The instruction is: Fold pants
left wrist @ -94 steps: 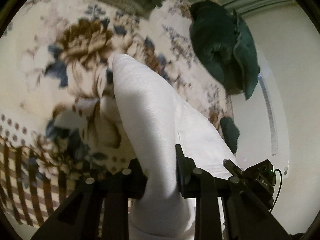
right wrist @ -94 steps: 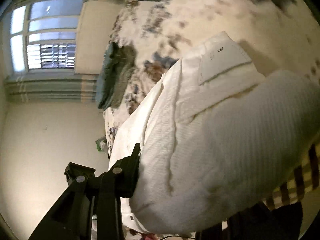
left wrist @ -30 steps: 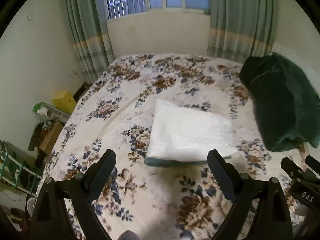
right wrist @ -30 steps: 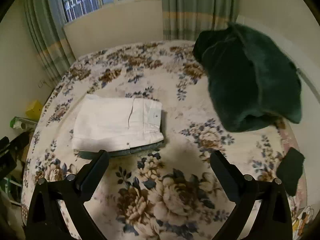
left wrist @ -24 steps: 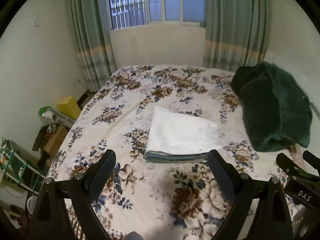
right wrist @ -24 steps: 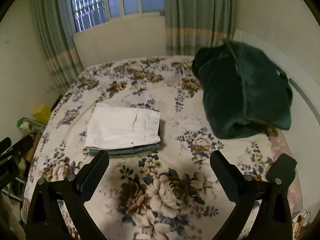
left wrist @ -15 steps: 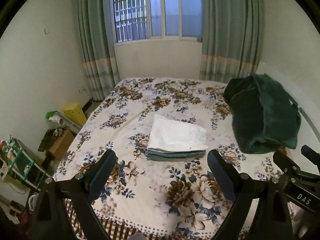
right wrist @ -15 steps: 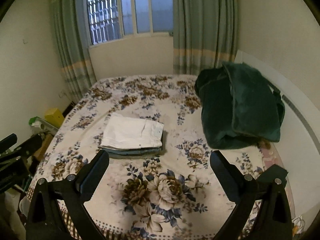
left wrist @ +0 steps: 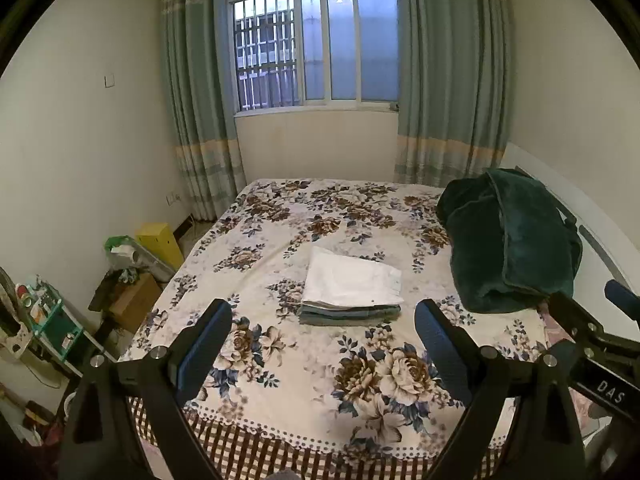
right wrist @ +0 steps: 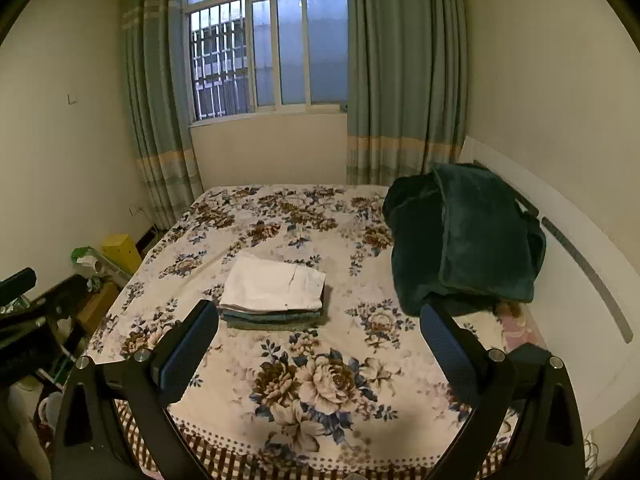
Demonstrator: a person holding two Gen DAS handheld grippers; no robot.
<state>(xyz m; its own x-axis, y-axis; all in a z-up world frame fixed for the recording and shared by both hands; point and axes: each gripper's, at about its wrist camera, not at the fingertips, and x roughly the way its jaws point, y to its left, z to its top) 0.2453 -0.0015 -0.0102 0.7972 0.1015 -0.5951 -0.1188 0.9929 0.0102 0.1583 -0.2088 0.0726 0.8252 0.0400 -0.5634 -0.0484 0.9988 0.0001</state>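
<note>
The white pants (left wrist: 352, 282) lie folded flat on top of a small stack of folded clothes (left wrist: 349, 314) in the middle of the flowered bed (left wrist: 280, 360). The pants also show in the right wrist view (right wrist: 276, 282). My left gripper (left wrist: 323, 344) is open and empty, held back near the bed's front edge, well away from the stack. My right gripper (right wrist: 316, 344) is open and empty too, at about the same distance.
A dark green blanket (left wrist: 508, 244) is heaped at the bed's right side, seen also in the right wrist view (right wrist: 464, 236). A white headboard (right wrist: 580, 248) runs along the right. Boxes and clutter (left wrist: 132, 276) stand on the floor at left. Window and curtains are behind.
Both grippers let go of the white pants, which now rest on the stack, and both have pulled back and up, so the whole bed and room show.
</note>
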